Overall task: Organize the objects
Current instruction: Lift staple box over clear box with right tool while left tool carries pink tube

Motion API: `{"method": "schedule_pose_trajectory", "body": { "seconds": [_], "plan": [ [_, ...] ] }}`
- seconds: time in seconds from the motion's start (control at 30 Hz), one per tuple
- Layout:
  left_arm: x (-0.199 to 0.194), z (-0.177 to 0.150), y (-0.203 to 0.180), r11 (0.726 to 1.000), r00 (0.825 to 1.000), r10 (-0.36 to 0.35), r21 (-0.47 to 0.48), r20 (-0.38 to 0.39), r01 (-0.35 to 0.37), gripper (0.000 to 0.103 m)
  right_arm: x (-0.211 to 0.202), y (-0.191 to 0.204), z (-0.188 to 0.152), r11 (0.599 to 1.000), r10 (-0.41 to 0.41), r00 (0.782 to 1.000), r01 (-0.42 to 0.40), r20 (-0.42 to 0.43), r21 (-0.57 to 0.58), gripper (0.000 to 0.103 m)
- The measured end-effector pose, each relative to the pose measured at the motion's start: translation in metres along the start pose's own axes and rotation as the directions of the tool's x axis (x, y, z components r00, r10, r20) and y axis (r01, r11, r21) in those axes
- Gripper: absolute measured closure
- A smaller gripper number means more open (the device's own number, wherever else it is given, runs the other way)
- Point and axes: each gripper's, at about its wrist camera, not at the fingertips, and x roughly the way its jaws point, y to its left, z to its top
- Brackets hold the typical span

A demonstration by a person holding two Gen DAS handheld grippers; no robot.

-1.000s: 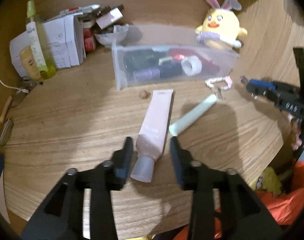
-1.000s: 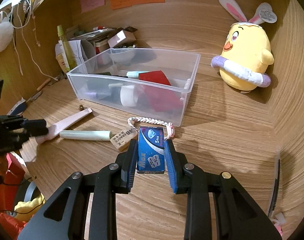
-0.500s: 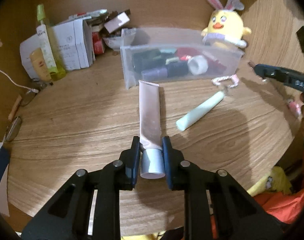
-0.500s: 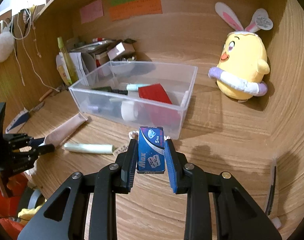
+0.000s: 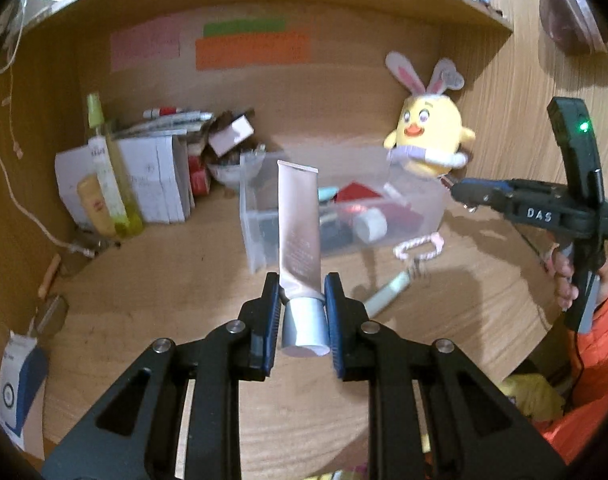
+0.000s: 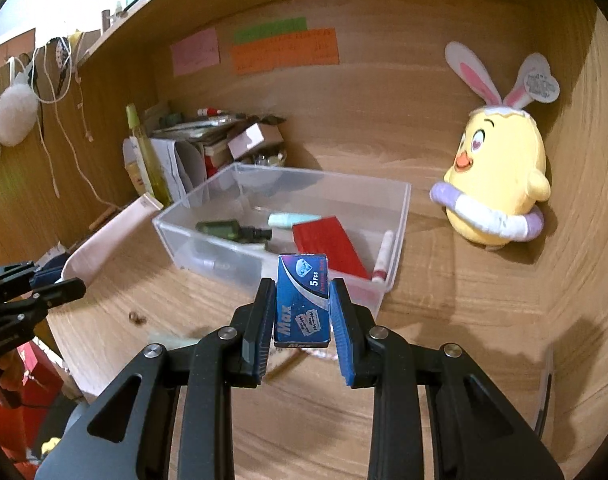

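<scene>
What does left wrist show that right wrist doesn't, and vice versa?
Left wrist only: the mint tube lying on the desk, the pink-white cord loop, the white round cap seen through the bin wall, and the grip at the silver cap.

Right wrist only: the blue Max box in the right gripper, and the dark bottle in the bin.

Both: the clear bin, yellow chick plush, pink tube in the left gripper, red box, sticky notes.
</scene>
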Motion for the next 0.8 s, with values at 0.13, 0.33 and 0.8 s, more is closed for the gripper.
{"method": "schedule_pose_trajectory", "body": {
  "seconds": [0.13,0.33,0.8],
  "plan": [
    [0.007,0.013,0.005,1.0,1.0,-0.011,-0.024,0.019,0.012,0.082,0.005,-0.004,0.01,1.0,0.0,1.0,-0.001,0.013,0.007,0.078],
    [0.025,0.031,0.008,0.999,1.0,-0.011,-0.04,0.023,0.012,0.082,0.01,-0.008,0.023,1.0,-0.006,0.999,0.006,0.035,0.009,0.078],
    [0.069,0.068,0.014,0.996,0.999,-0.039,-0.073,0.02,0.04,0.082,0.035,-0.008,0.059,0.998,-0.036,0.999,0.037,0.039,-0.043,0.078]
  ]
}}
